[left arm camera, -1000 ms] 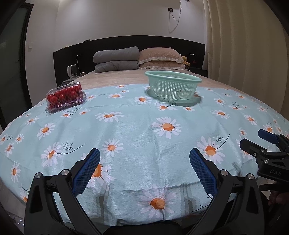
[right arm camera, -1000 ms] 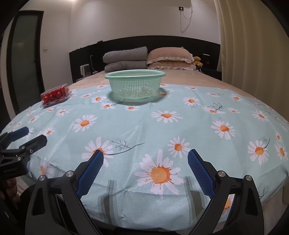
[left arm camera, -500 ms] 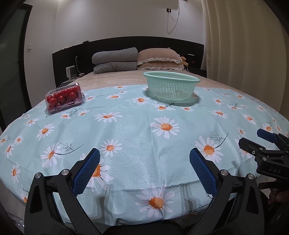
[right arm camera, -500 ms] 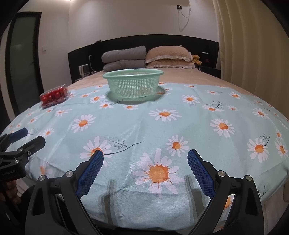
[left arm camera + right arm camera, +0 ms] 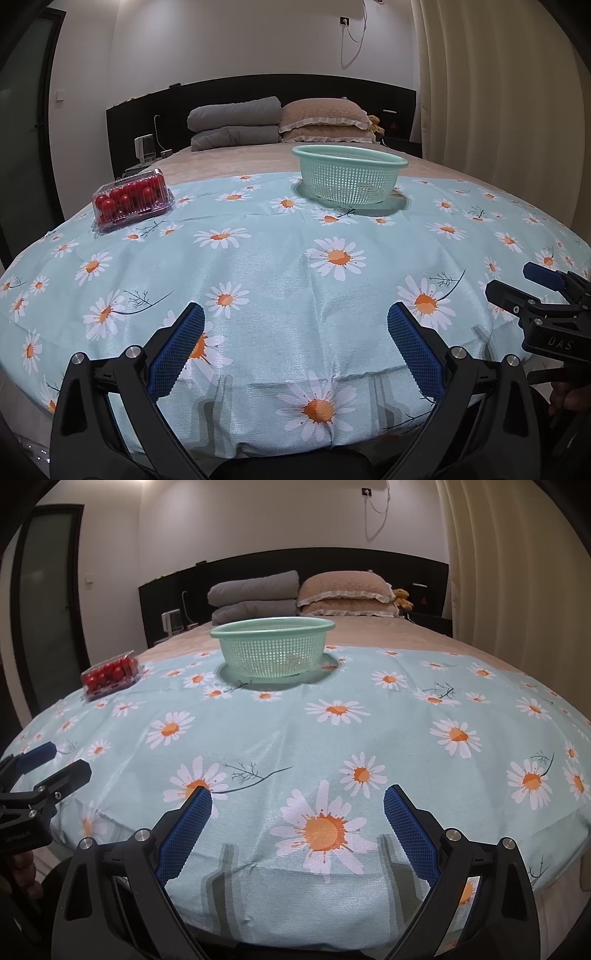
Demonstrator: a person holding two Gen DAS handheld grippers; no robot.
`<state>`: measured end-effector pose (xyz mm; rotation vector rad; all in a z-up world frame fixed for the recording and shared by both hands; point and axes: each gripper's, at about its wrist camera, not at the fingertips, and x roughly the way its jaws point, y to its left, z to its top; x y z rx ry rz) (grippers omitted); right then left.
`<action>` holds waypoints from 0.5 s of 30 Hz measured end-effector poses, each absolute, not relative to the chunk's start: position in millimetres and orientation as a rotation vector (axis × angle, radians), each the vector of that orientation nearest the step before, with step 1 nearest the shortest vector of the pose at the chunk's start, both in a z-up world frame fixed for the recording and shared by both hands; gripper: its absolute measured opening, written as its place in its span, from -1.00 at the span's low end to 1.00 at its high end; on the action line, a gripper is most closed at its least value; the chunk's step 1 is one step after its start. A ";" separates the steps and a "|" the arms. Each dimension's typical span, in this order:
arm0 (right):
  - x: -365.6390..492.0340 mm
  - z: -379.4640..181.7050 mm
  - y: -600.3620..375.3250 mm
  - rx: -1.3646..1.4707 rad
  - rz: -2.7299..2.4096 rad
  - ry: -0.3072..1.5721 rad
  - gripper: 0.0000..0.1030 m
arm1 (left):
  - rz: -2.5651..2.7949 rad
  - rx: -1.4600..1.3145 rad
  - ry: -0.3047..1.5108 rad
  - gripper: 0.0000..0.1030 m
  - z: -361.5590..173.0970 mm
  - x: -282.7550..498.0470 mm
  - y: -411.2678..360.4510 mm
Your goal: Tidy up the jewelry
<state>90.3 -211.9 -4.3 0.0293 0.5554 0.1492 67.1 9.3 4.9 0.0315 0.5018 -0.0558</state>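
Both cameras have eased slightly nearer and lower over the last second, so the far things sit a touch higher in view; nothing on the bed has shifted.

Largest is the bed itself, spread with a pale turquoise cloth printed with white-and-orange daisies (image 5: 280,280). At its far middle stands a round mint-green perforated plastic basket (image 5: 349,173), upright; something small and pale shows through its mesh, too blurred to name. At the far left, well apart from the basket, lies a clear plastic clamshell box of red cherry tomatoes (image 5: 133,197), lid closed.

No jewelry can be made out anywhere on the cloth. If any is present it is probably the pale thing inside the basket, though that is only a guess.

Such pieces would likely be light, small and slippery, chains limp and prone to snagging in the mesh holes. A pinch across a clasp or a bunched section seems safer than a grab at a single loose strand.

At the near edge, the left gripper (image 5: 295,341) hovers over the cloth with its blue-padded fingers wide apart and nothing between them. Beside it to the right, the right gripper (image 5: 297,819) likewise stands spread wide and empty.
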 end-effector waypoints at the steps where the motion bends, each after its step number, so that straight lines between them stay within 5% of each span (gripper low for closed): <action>1: 90.2 -4.3 -211.9 0.029 0.149 0.556 0.75 | -0.060 0.031 0.504 0.89 4.8 67.3 9.4; 15: 87.6 -3.6 -208.3 0.014 0.153 0.550 0.75 | -0.058 0.036 0.495 0.89 5.6 64.0 7.9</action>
